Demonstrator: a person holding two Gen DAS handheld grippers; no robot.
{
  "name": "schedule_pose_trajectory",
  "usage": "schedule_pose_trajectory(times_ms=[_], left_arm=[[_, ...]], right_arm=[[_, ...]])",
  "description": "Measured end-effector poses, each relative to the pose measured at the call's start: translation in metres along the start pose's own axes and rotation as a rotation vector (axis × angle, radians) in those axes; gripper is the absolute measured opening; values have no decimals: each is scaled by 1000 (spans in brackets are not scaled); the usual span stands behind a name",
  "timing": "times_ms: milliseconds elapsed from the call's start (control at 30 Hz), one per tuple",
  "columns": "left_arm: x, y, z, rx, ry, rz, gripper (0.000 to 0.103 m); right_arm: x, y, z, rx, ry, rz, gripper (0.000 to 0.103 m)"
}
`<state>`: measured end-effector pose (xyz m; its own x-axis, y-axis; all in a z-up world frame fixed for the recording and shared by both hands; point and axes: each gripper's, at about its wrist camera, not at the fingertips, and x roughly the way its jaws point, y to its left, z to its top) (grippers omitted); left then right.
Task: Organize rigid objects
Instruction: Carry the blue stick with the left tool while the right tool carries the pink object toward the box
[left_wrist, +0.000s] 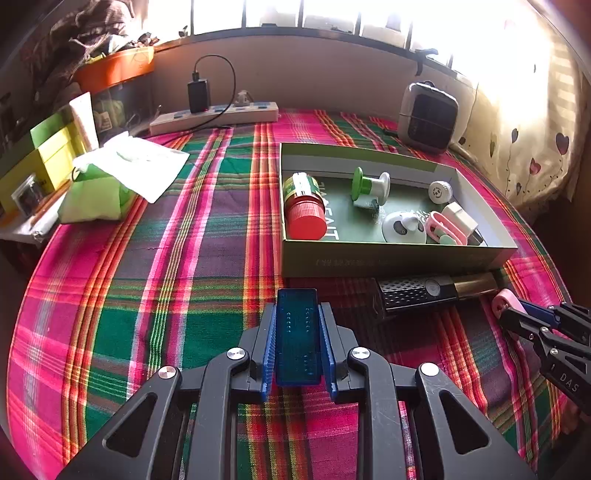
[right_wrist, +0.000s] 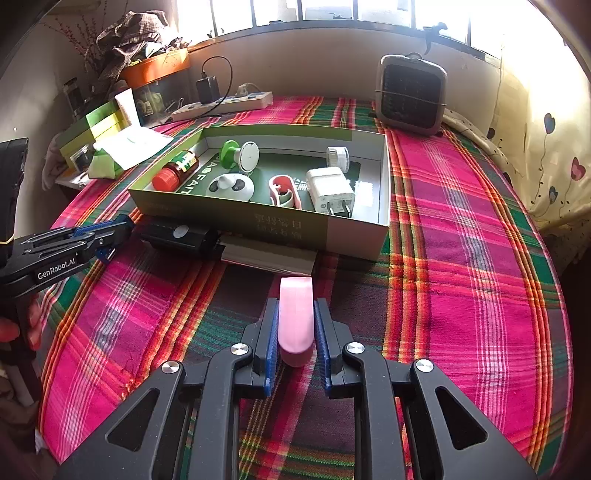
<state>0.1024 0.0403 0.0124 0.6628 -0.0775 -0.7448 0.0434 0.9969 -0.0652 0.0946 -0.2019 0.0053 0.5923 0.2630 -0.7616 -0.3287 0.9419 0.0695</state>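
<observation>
Box (right_wrist: 343, 236) lay ahead of both tongs, up-right of the left tongs (left_wrist: 298, 332), clenched on a blue case (left_wrist: 297, 339), and ahead-left of the right tongs (right_wrist: 295, 328), clenched on a pink clip (right_wrist: 295, 317); both pieces pointed lengthwise toward it. Right tongs looked nearer. Black-and-gold bar (left_wrist: 436, 293) lay along the box's near wall; only the right view showed the white charger's (right_wrist: 330, 194) prongs.

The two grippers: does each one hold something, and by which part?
The left gripper holds a blue translucent block by its long sides. The right gripper holds a pink piece by its flat sides, the far end free.
</observation>
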Motion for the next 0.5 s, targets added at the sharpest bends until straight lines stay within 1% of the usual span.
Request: schedule_pose_trajectory(times_ms=[500], left_arm=[[-19,3,2,-4,-46,-22,21]], right_arm=[[-10,3,2,8,-32,27,18]])
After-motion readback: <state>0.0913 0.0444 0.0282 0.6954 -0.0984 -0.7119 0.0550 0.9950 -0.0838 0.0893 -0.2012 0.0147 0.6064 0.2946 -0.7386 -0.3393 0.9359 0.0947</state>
